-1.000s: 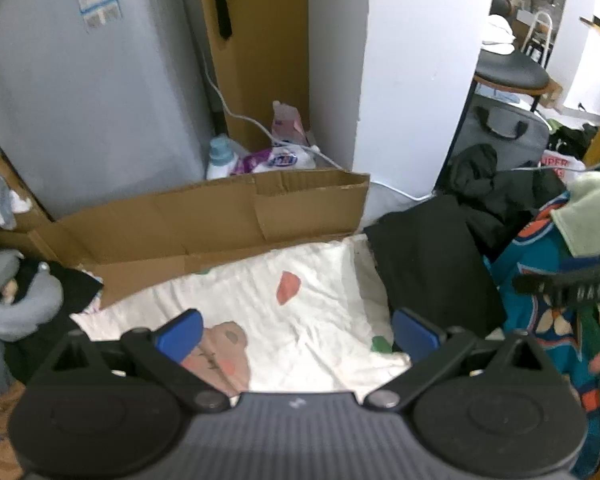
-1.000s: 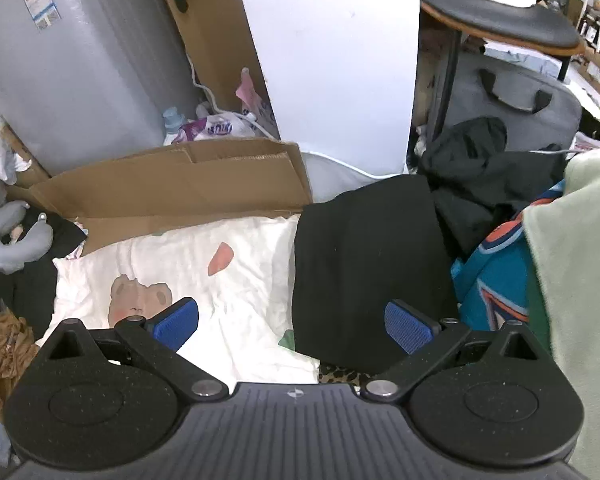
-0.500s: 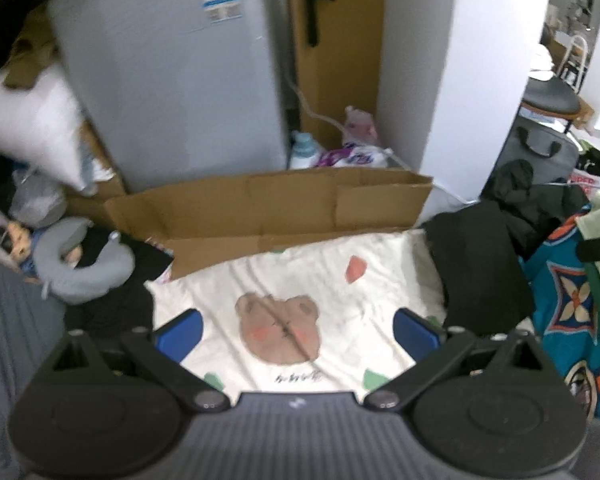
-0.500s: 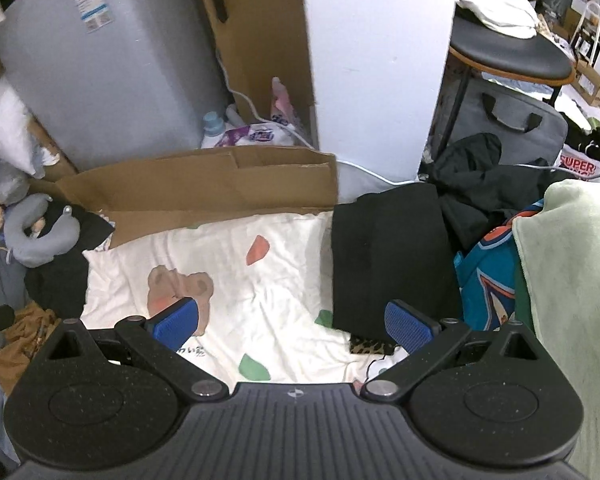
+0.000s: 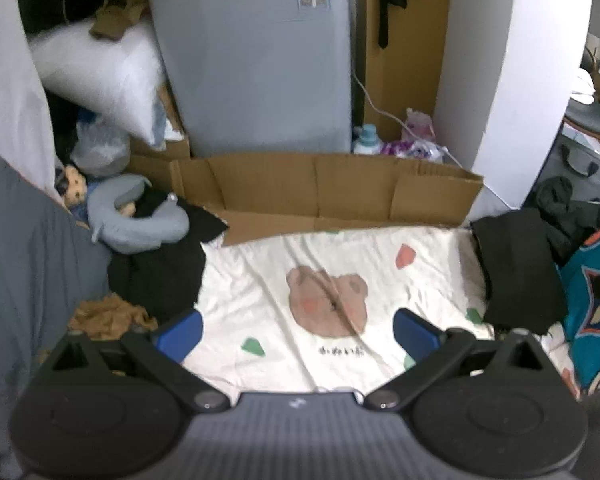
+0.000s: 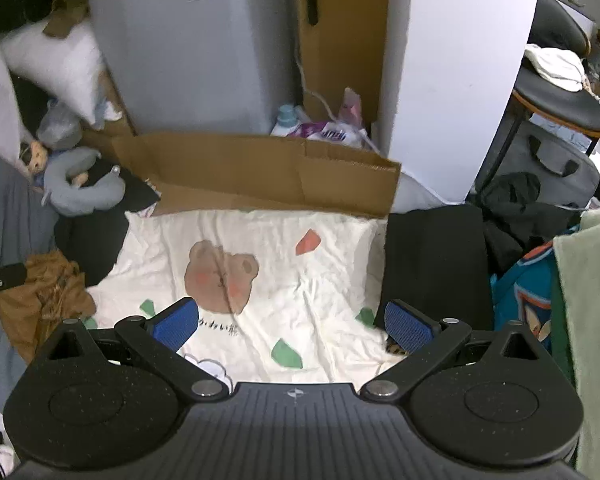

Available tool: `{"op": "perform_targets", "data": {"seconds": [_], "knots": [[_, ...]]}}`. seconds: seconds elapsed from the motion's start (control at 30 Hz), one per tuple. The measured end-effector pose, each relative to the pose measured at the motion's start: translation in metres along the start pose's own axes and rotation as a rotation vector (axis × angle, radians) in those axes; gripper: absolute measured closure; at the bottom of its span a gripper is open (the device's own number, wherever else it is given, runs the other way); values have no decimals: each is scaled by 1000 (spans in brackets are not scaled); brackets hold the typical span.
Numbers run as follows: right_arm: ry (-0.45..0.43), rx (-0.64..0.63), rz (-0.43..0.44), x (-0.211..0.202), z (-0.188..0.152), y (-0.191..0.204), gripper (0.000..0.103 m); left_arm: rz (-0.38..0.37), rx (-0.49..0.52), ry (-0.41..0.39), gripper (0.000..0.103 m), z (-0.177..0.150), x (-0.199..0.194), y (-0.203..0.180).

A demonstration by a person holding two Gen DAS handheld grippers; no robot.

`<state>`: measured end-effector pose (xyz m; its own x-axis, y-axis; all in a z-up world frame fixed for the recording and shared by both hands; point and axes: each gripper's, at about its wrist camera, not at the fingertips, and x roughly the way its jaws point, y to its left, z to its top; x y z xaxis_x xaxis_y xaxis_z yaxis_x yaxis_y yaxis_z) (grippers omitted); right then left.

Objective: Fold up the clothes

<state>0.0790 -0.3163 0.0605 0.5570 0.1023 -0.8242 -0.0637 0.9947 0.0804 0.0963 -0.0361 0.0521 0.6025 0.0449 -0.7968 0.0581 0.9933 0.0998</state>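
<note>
A white cloth with a bear print (image 5: 332, 280) (image 6: 260, 264) lies spread flat in front of me. A folded black garment (image 5: 516, 268) (image 6: 432, 264) lies at its right edge. A pale green garment (image 6: 592, 304) hangs at far right over a teal patterned one (image 5: 588, 300) (image 6: 520, 300). A brown garment (image 5: 108, 318) (image 6: 44, 292) lies crumpled at the left. My left gripper (image 5: 296, 334) and right gripper (image 6: 292, 322) are both open and empty, held above the near edge of the white cloth.
A flattened cardboard box (image 5: 320, 192) (image 6: 260, 172) stands behind the cloth, before a grey appliance (image 5: 256, 52). A grey neck pillow (image 5: 136, 220), doll and white pillow (image 5: 100, 76) are at left. A chair (image 6: 556, 96) and grey bag (image 6: 556, 168) are at right.
Both grippers have pulled back and risen, so more of the white cloth and the left-side clutter shows. Both stay open and empty.
</note>
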Motion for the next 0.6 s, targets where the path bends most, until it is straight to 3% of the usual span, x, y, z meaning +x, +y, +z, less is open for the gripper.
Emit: {"op": "perform_targets", "data": {"seconds": [0.33,0.6], "knots": [[-33,17,6,10,-35,11,1,37,-87,-15,1,-41,-2,-8],[-29,68,21,14,-57,8,1,40,-90,-23,1,-58,-2,-24]]}}
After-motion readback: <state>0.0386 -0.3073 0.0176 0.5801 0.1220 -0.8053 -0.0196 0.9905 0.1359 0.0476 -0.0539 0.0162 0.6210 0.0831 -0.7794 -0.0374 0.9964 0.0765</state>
